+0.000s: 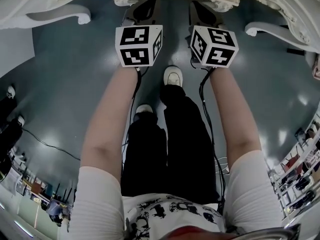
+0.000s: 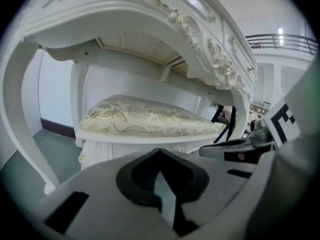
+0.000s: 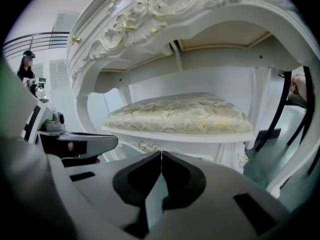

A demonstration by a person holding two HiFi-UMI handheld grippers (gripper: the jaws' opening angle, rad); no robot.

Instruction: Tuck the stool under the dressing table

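stool under dressing table; left tongs, right tongs closed before it.

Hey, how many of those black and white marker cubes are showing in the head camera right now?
2. The left cube sits on the left gripper, the right cube on the right gripper, side by side above the grey floor. None seems hidden.

The white carved stool with a gold-leaf patterned cushion fills the middle of the knee space under the ornate white dressing table. An open band runs between the cushion and the table's underside. Bare grey floor lies left of the stool, inside the table's curved left leg. On the right, thin black bars, perhaps straps, cross the gap.
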